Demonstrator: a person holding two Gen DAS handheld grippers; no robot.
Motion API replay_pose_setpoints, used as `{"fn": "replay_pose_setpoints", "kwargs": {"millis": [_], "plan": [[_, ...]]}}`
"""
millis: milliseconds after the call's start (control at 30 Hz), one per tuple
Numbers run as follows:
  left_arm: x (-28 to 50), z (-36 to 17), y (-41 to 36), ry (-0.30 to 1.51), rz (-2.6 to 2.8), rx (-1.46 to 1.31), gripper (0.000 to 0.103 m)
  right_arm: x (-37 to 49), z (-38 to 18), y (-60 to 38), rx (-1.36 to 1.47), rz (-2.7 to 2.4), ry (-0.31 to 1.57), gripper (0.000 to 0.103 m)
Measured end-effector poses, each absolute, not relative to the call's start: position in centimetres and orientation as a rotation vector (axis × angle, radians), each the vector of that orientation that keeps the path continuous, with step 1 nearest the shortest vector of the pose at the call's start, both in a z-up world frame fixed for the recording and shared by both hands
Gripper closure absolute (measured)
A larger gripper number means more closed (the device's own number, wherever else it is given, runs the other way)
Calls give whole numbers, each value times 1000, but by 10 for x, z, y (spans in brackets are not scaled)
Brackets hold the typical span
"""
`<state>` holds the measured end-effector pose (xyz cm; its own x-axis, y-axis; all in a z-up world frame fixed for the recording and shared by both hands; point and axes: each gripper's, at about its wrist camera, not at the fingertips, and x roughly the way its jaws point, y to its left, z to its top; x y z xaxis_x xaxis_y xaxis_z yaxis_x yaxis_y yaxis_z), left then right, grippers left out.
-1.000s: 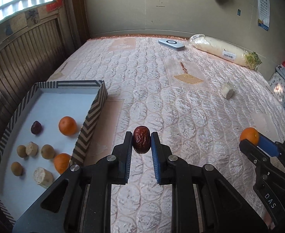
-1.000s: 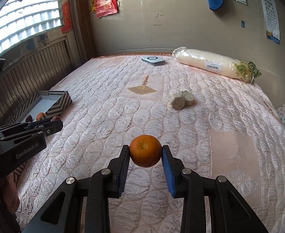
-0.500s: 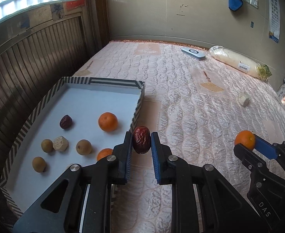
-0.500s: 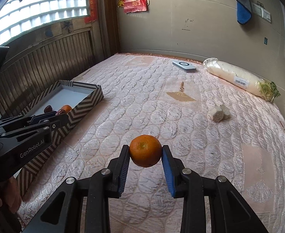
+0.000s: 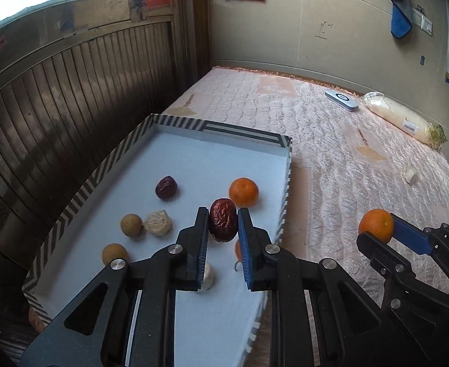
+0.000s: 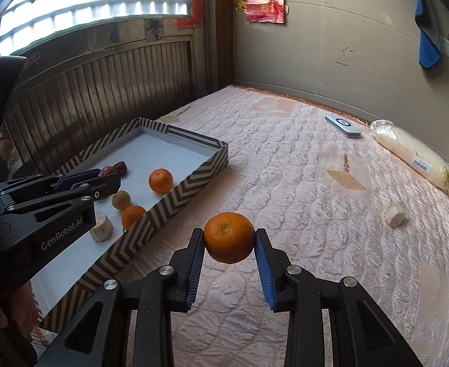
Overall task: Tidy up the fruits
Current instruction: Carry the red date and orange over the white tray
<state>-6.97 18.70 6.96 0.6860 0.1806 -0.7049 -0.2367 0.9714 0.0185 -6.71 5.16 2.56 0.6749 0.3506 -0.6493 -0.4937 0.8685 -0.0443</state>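
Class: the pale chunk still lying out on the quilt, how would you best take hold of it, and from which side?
Grip the pale chunk across its narrower width, coming down from above: it lies low on the soft quilt with open space around it, so fingers can straddle it. Its exact shape is unclear.

Home bedroom: quilted mattress [image 6: 300, 189]

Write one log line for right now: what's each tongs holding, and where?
left tongs: shut on red date, over striped tray | right tongs: shut on tangerine, over quilted bed beside tray
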Motion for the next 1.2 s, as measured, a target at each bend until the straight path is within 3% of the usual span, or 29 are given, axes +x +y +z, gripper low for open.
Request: {"fn": "replay_pose_setpoints", "kwargs": {"millis": [1200], "plan": [[-92,41,280,864,350,-205,85,-118,-7,188,-414,833,766,71]]}}
